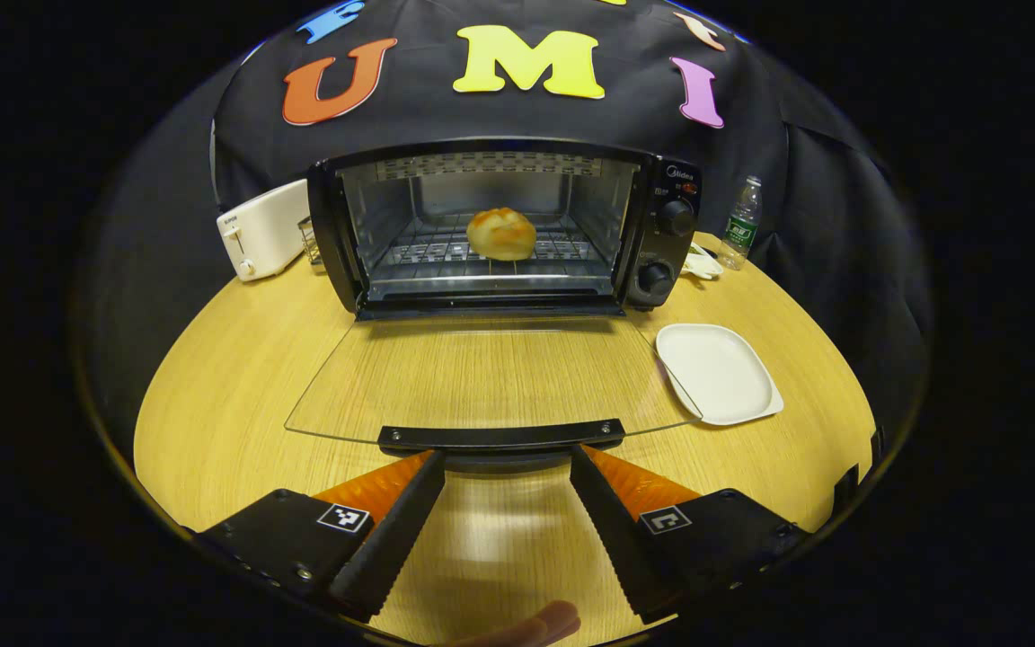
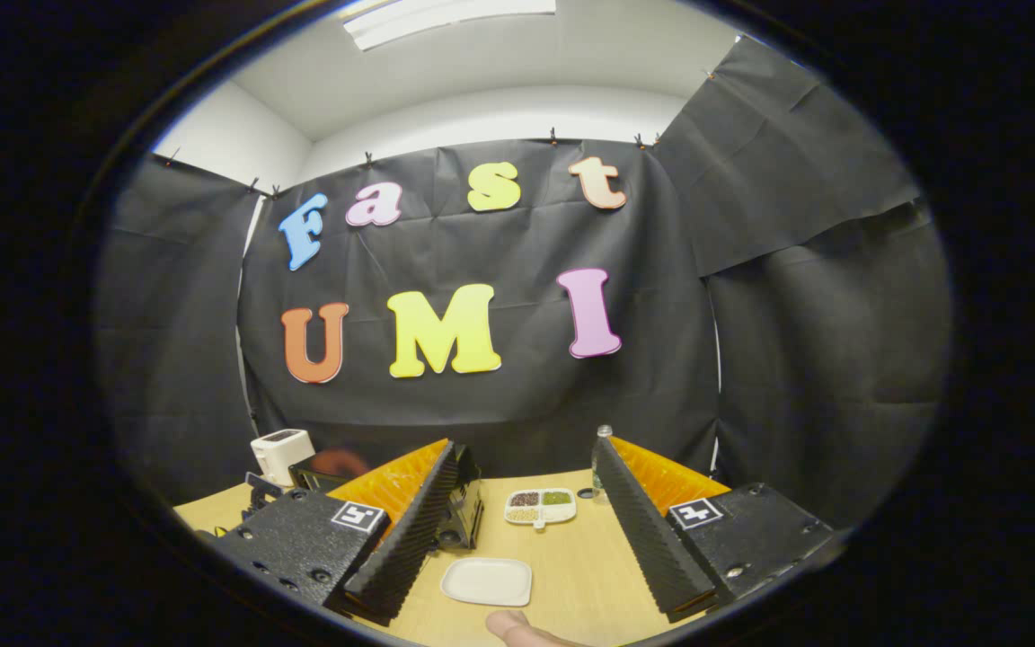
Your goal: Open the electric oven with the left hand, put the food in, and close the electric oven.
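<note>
The black electric oven (image 1: 661, 234) stands at the back of the table with its glass door (image 1: 490, 377) folded down flat towards me. A golden bread roll (image 1: 501, 233) sits on the wire rack inside. My left gripper (image 1: 507, 456) is open, its fingertips right at the door's black handle (image 1: 499, 437), one near each end, nothing between them. My right gripper (image 2: 526, 445) is open and empty, raised and tilted up at the wall. In the right gripper view, part of the oven (image 2: 469, 503) peeks out behind one finger.
An empty white plate (image 1: 720, 372) (image 2: 488, 580) lies right of the door. A white toaster (image 1: 261, 229) (image 2: 281, 453) stands left of the oven, a water bottle (image 1: 740, 223) to its right. A divided dish of grains (image 2: 540, 506) sits farther back. A person's fingertip (image 1: 535, 624) shows below.
</note>
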The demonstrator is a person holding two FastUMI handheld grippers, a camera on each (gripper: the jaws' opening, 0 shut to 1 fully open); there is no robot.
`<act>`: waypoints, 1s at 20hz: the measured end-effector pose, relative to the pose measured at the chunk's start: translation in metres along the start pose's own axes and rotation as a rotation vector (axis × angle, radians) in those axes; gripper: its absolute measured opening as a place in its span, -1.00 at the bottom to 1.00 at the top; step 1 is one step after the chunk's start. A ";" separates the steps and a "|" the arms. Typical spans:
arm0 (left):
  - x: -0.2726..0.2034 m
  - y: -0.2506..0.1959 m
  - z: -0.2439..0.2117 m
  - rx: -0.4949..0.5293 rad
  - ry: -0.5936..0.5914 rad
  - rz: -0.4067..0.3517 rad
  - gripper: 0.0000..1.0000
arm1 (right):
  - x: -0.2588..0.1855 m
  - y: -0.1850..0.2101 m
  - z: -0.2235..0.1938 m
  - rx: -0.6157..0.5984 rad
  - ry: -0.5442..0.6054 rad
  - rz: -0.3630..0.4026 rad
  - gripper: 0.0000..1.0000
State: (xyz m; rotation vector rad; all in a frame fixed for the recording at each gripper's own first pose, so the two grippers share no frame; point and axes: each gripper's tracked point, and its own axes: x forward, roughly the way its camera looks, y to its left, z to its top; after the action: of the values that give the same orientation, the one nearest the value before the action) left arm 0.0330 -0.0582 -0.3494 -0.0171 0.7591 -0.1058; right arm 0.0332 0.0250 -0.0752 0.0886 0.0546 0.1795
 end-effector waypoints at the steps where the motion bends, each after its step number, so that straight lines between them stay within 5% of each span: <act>1: -0.003 0.000 0.006 -0.002 -0.017 0.006 0.87 | 0.001 0.000 -0.003 0.000 0.002 0.003 0.86; 20: -0.009 0.010 0.131 0.005 -0.229 0.023 0.93 | 0.003 -0.030 -0.017 0.004 0.030 -0.048 0.87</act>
State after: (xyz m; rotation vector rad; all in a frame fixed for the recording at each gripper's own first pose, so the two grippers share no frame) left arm 0.1173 -0.0500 -0.2483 -0.0151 0.5302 -0.0822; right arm 0.0402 -0.0026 -0.0946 0.0885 0.0872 0.1329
